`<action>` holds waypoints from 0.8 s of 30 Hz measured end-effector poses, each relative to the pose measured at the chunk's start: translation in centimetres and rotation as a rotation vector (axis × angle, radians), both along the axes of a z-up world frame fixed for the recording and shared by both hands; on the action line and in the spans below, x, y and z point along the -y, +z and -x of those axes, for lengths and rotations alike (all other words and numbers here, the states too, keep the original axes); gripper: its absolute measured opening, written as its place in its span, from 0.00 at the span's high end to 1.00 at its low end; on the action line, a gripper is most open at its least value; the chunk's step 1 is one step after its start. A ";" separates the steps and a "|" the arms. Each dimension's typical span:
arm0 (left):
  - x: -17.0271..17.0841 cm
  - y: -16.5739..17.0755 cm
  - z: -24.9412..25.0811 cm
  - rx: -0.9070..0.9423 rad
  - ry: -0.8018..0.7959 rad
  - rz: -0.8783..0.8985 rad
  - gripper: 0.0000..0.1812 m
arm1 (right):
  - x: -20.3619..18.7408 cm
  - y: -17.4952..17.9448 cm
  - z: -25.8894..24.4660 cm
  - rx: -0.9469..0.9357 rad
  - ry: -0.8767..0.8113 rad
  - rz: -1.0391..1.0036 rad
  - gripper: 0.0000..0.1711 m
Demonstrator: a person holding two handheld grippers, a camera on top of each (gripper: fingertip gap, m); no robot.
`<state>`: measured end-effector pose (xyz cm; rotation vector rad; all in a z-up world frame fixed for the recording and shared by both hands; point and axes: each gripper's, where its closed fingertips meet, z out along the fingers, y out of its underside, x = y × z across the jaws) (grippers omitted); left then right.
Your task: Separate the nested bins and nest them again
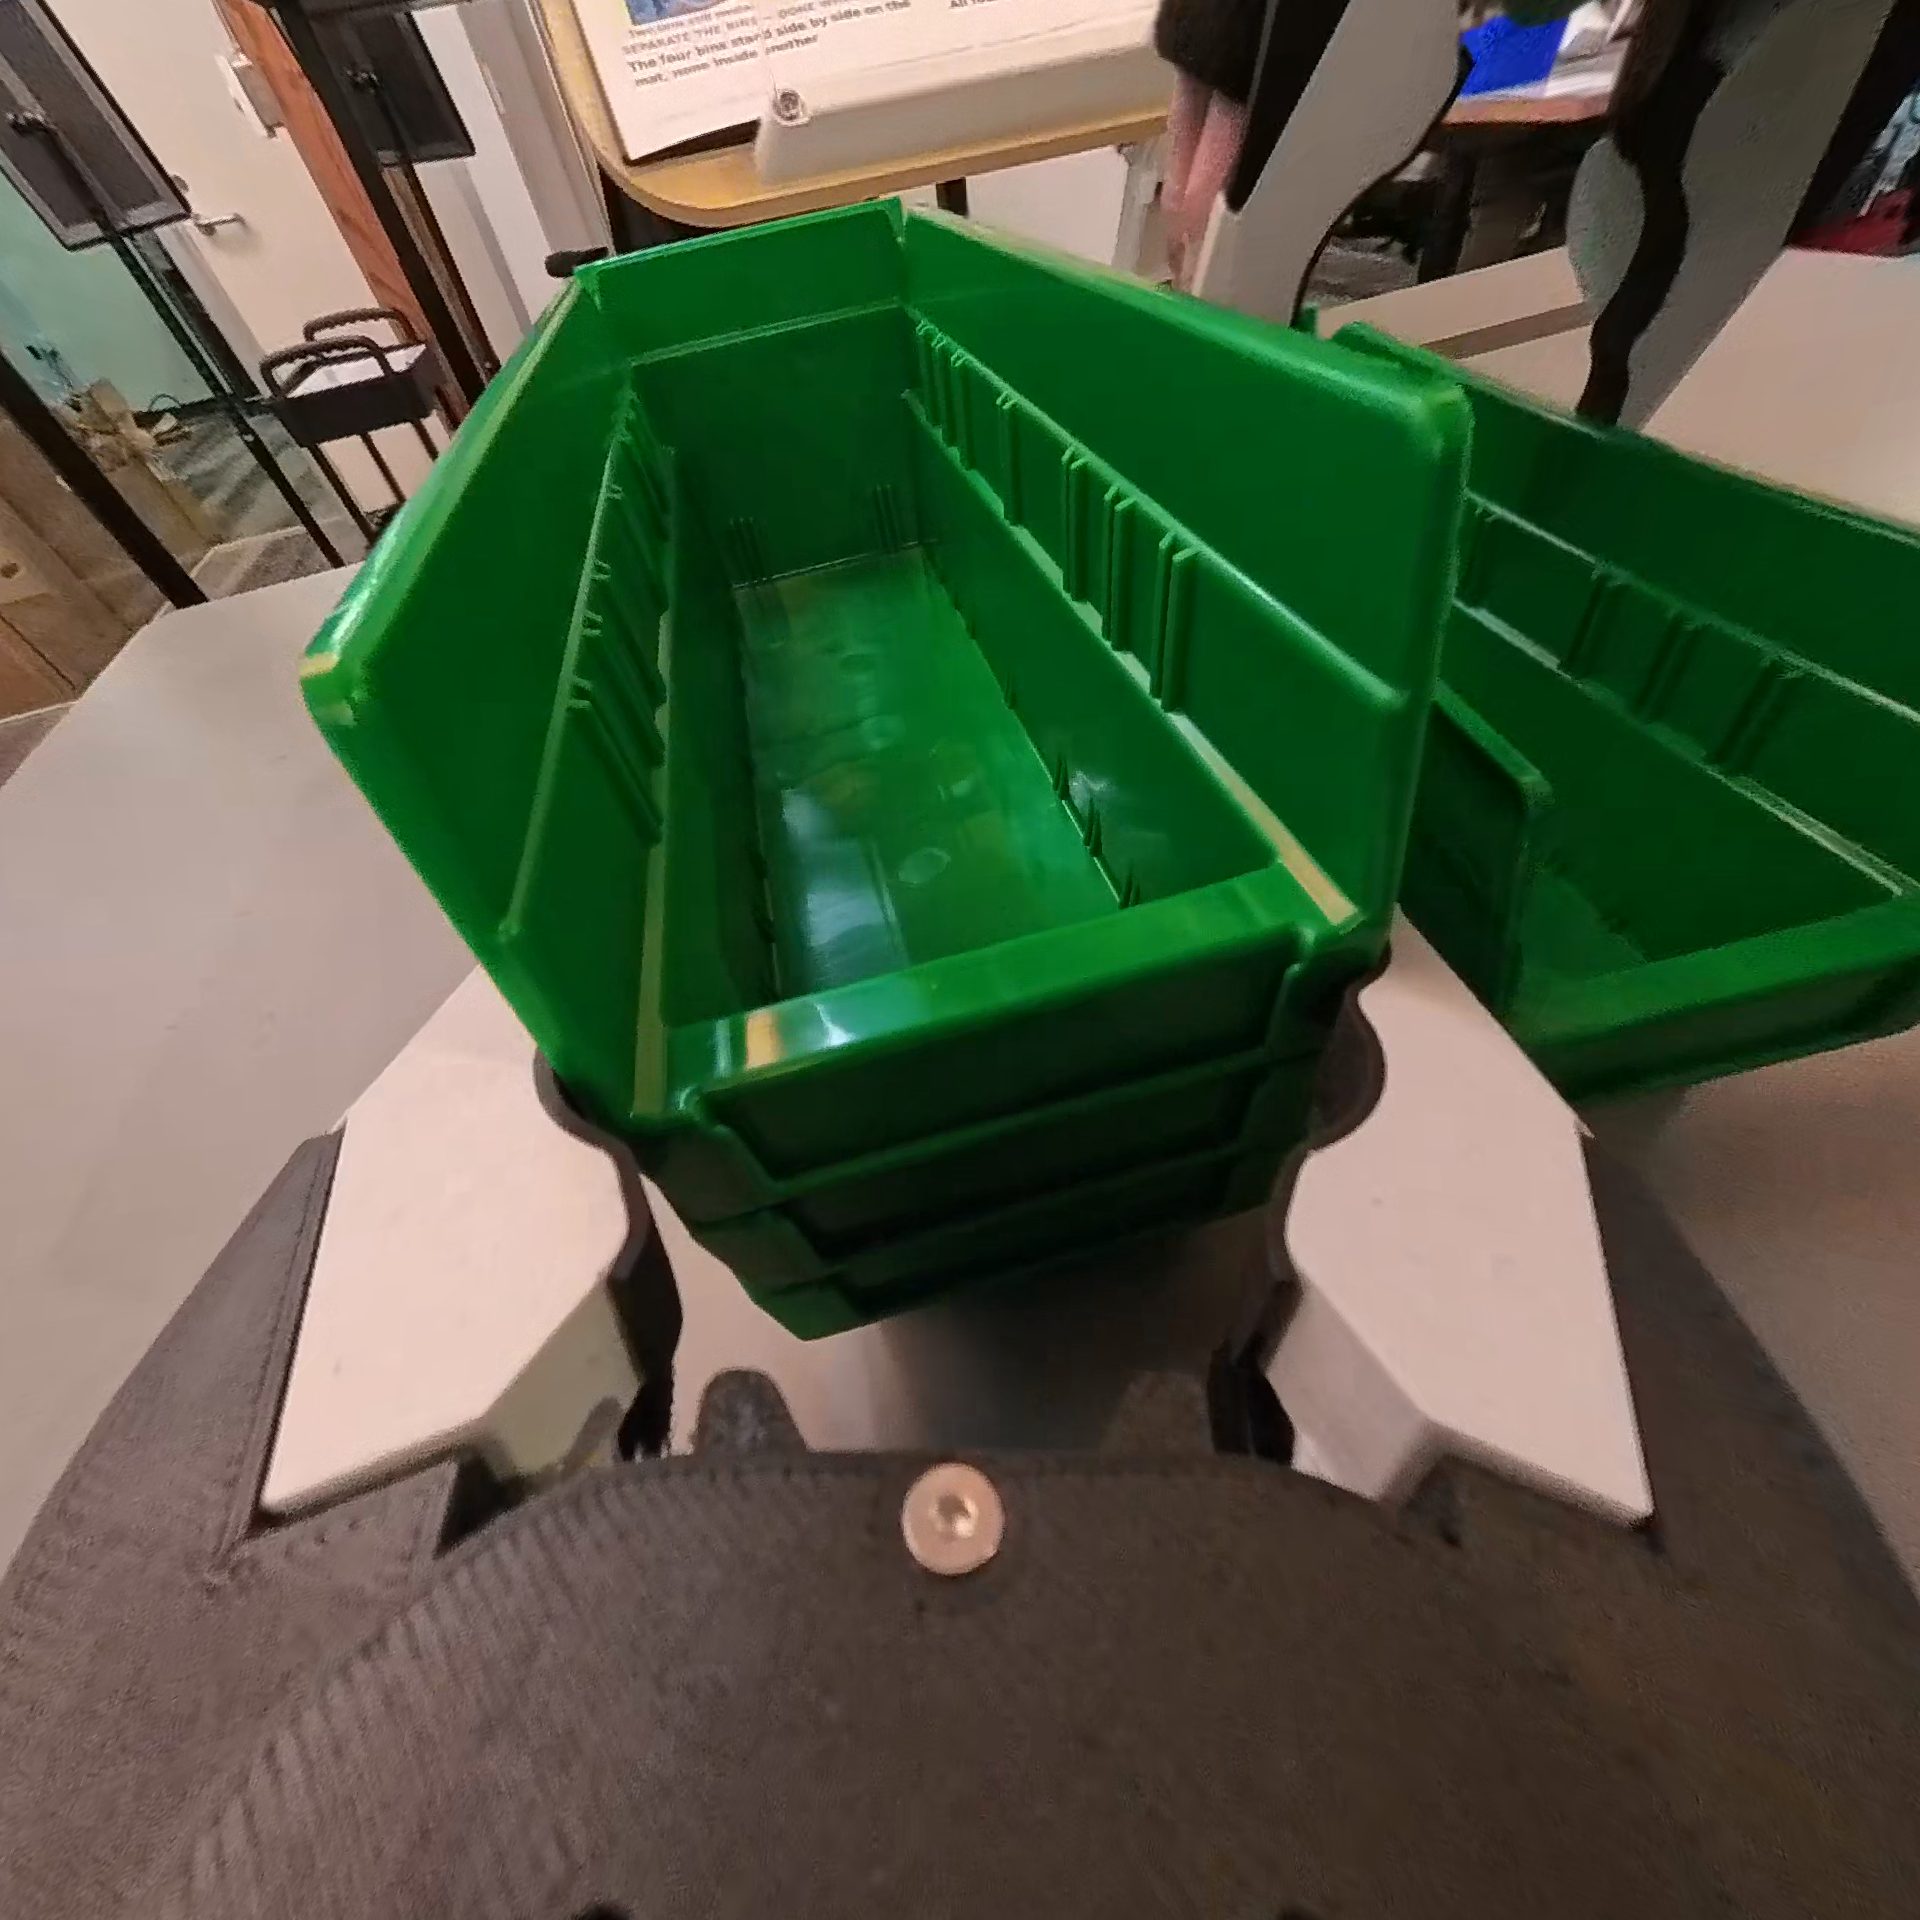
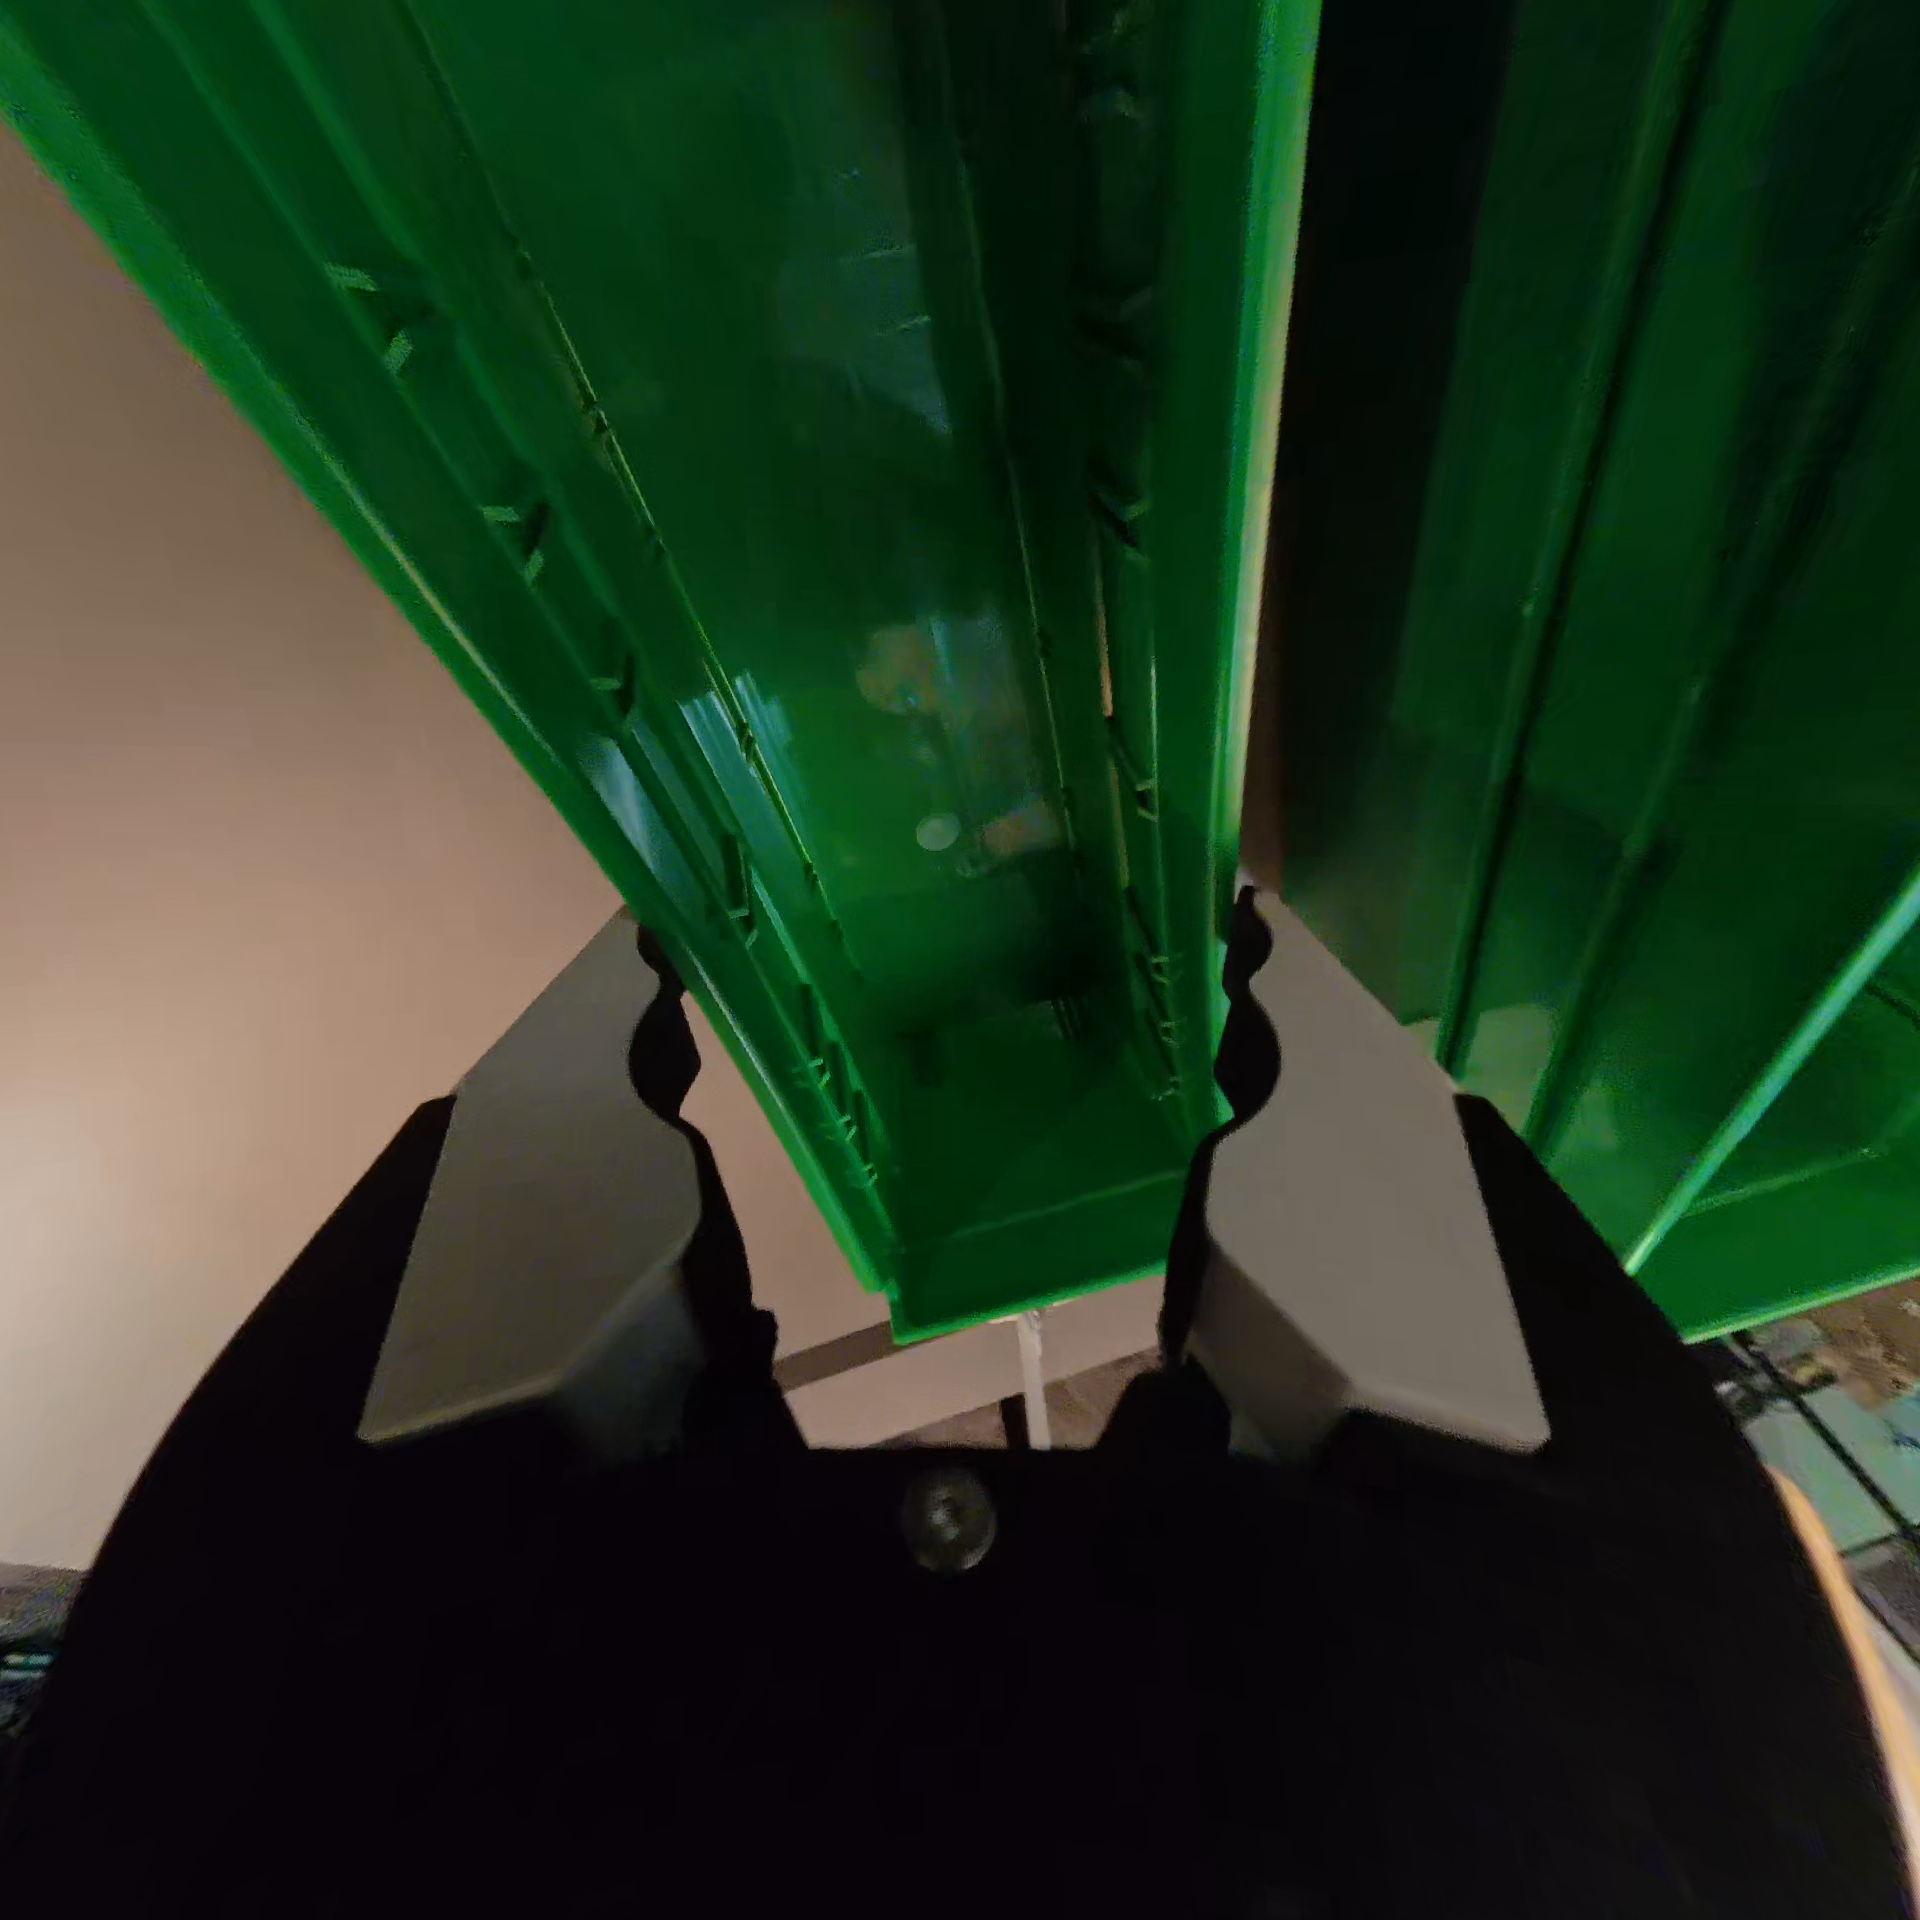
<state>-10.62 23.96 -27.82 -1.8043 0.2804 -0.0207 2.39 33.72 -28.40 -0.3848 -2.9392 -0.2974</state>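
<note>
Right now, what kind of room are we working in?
Probably an office or lab workspace, not a warehouse. The green bins sit on a pale table; behind are a wooden desk, a glass partition and a black cart.

Single bin (image 1: pixel 1683 727) cut off right; stack (image 1: pixel 935 1226) underside hidden.
</note>
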 end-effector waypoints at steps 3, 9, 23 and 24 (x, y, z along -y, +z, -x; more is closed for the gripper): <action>0.1 0.0 0.2 0.002 0.001 -0.003 0.24 | 0.2 -0.1 0.4 0.013 0.010 -0.021 0.36; 0.1 0.0 0.2 0.005 -0.002 -0.008 0.24 | 0.2 0.0 0.2 -0.005 -0.058 -0.024 0.32; 0.2 -0.1 0.3 0.018 0.004 -0.001 0.24 | -3.4 7.5 -2.0 -0.244 -0.423 0.009 0.38; 0.3 -0.1 0.4 0.021 0.004 0.001 0.24 | -4.5 9.0 -3.4 -0.289 -0.525 0.001 0.37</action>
